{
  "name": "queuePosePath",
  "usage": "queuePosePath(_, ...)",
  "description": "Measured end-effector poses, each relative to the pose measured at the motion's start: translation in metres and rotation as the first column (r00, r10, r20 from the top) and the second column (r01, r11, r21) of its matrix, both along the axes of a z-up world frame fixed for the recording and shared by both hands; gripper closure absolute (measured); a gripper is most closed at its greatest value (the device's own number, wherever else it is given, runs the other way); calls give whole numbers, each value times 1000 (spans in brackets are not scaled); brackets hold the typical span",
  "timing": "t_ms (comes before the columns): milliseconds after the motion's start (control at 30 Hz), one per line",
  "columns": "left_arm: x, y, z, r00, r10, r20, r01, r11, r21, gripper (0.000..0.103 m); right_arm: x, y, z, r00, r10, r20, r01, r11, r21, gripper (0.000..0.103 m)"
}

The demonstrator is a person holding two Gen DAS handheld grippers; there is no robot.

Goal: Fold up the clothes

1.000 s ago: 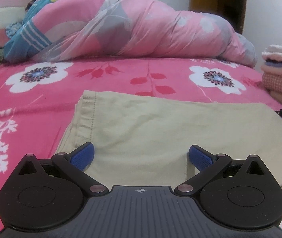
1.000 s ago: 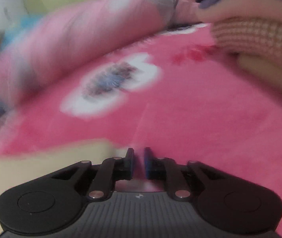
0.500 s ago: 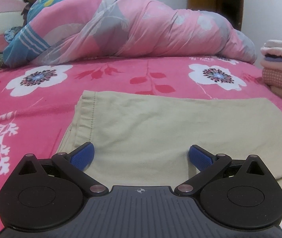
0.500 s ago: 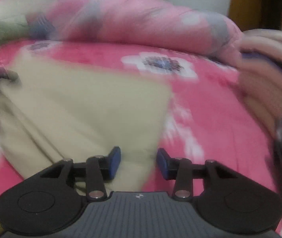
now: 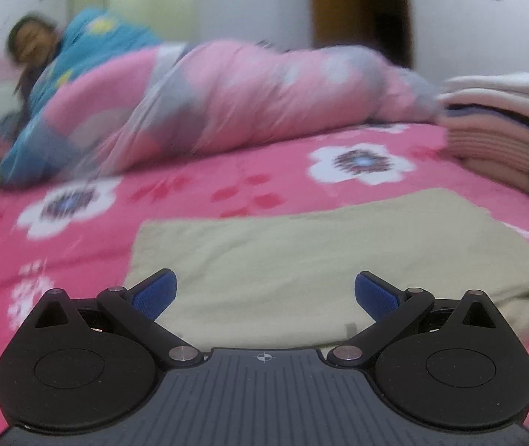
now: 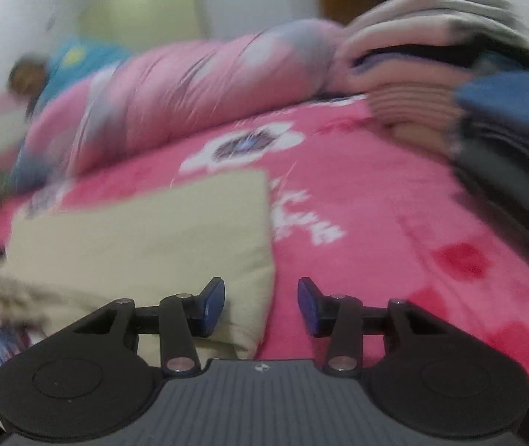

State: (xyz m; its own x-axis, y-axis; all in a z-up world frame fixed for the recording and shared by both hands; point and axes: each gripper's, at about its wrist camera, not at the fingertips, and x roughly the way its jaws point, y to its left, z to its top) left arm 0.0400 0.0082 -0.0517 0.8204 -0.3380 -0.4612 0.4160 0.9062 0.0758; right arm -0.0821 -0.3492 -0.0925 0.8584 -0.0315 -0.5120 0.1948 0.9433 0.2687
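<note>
A beige folded garment (image 5: pixel 301 245) lies flat on the pink flowered bedspread (image 5: pixel 78 245). My left gripper (image 5: pixel 265 293) is open wide just above the garment's near edge, with nothing between its blue pads. In the right wrist view the same garment (image 6: pixel 145 238) fills the left half. My right gripper (image 6: pixel 260 304) hovers over its right edge, jaws apart and still opening. The cloth's edge lies below the gap and the pads do not press on it. Both views are blurred by motion.
A stack of folded clothes (image 5: pixel 498 119) stands at the bed's right side, with darker blue folded pieces (image 6: pixel 517 119) nearer to me. A person (image 5: pixel 30 44) lies at the back under a pink quilt (image 5: pixel 227 104). Bare bedspread (image 6: pixel 394 230) separates garment and stack.
My right gripper was shut over the bare bedspread; it has swung left to the garment's right edge and its jaws have opened. The left gripper stayed open, moved and rolled a little.
</note>
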Motion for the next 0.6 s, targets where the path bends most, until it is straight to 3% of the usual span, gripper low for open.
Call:
queuePosePath(67, -11, -9, 2, 999, -33, -4, 32, 999, -19, 0, -13, -2, 6, 999, -25, 21, 22, 994, 103, 56)
queuePosePath(167, -22, -23, 0, 997, -59, -55, 56, 997, -45, 0, -28, 5, 6, 1000, -29, 3, 29, 992, 127, 51)
queuePosePath(300, -33, -33, -8, 990, -63, -127, 54, 996, -70, 0, -38, 22, 3, 999, -30, -40, 32, 998, 50, 20)
queuePosePath(400, -37, -29, -12, 977, -87, -193, 63, 990, -124, 0, -47, 36, 6, 999, -23, -23, 23, 1000, 15, 0)
queuePosePath(600, -47, -17, -20, 944, -148, -295, 58, 954, -294, 0, -57, 51, 16, 999, -9, 37, 8, 999, 34, 0)
